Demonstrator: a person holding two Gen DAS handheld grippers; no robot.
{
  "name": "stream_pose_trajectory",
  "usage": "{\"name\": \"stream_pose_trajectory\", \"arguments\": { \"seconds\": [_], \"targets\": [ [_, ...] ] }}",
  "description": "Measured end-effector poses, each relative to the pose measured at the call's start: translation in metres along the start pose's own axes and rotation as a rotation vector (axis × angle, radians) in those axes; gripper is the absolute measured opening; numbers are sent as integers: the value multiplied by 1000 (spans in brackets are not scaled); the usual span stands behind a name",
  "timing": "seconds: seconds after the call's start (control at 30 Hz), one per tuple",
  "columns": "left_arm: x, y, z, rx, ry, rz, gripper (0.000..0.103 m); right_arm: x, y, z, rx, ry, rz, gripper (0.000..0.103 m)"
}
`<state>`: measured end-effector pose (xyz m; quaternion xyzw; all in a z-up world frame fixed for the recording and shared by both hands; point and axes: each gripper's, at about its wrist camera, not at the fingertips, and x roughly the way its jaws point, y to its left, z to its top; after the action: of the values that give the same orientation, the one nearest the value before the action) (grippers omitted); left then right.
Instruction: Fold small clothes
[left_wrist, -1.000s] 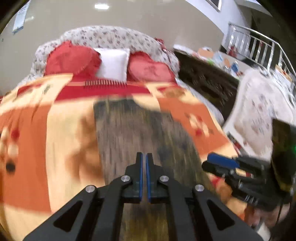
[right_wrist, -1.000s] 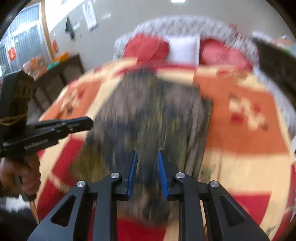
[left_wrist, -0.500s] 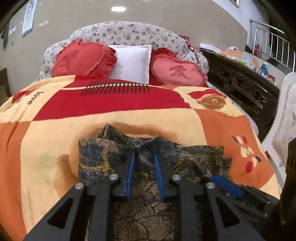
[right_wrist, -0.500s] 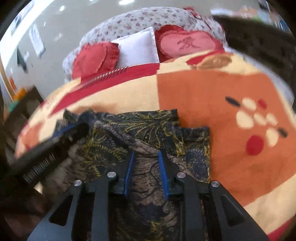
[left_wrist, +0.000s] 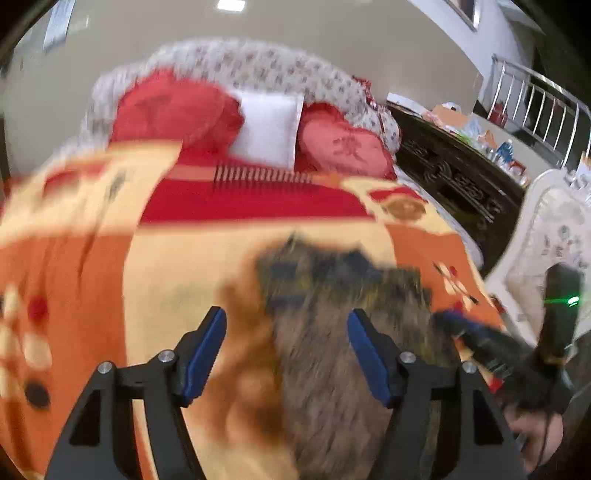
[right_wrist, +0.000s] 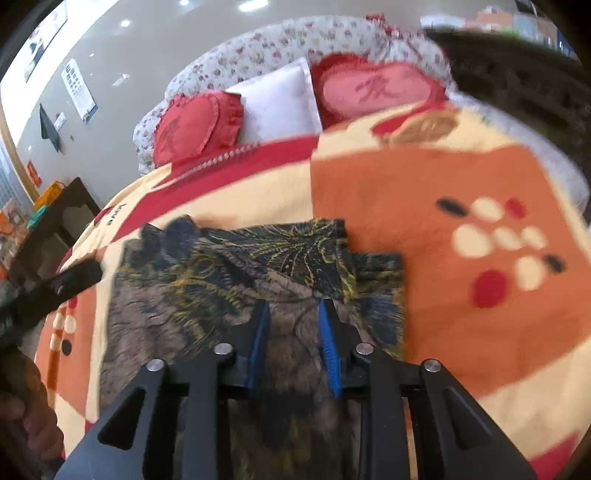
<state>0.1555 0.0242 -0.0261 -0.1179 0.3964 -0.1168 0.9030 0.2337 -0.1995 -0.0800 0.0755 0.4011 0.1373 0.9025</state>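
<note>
Two black tongs with blue pads hang over a dark patterned brown-and-navy garment (right_wrist: 236, 280) lying on the orange, cream and red blanket (right_wrist: 461, 173) of the bed. In the right wrist view, the right tongs (right_wrist: 293, 317) stand with their jaws parted by a narrow gap, nothing between them, the tips just above the brown middle of the garment. That garment lies flat, its far edge folded over in navy-and-yellow printed flaps. To the left of the garment, the black tip of the left tongs (right_wrist: 70, 277) shows at the garment's left edge. In the left wrist view, blurred by motion, the left tongs (left_wrist: 286, 325) are spread wide and empty, with the garment (left_wrist: 340, 295) under and beyond the right-hand pad. Right of the garment there, the right tongs (left_wrist: 448, 319) reach in over its edge. Beyond the garment, at the head of the bed, a white square pillow (right_wrist: 280, 103) sits between two red heart-shaped cushions (right_wrist: 376, 88), against a floral padded headboard (right_wrist: 280, 40).
</note>
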Motion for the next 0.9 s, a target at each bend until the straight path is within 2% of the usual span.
{"name": "stream_pose_trajectory", "arguments": {
  "seconds": [0.13,0.23,0.33,0.43,0.5,0.53,0.57,0.6,0.73,0.77,0.8,0.9],
  "targets": [
    [13,22,-38,-129,99,-184,71,-54,24,-34,-89,-72,23,40],
    [36,23,-58,-224,189,-350,71,-79,43,-79,-165,-101,10,40],
    [46,19,-61,-264,189,-456,73,-84,51,-117,-211,-110,-39,40],
    [54,24,-55,-326,188,-510,74,-75,49,-139,-215,-65,-83,40],
    [56,24,-52,-344,191,-497,62,-76,45,-140,-205,-79,-86,43],
    [56,23,-51,-346,194,-481,46,-75,44,-140,-202,-72,-91,44],
    [54,24,-52,-348,187,-463,38,-72,43,-140,-204,-65,-97,45],
    [52,24,-53,-346,179,-450,35,-71,44,-141,-208,-63,-102,47],
    [49,17,-57,-282,143,-372,33,-72,47,-143,-226,-63,-120,48],
    [49,11,-57,-240,132,-323,38,-72,47,-143,-224,-61,-118,49],
    [48,5,-59,-195,118,-281,39,-73,45,-141,-216,-56,-109,49],
    [45,-12,-64,-96,78,-191,41,-89,25,-123,-110,-84,-49,49]
  ]
}}
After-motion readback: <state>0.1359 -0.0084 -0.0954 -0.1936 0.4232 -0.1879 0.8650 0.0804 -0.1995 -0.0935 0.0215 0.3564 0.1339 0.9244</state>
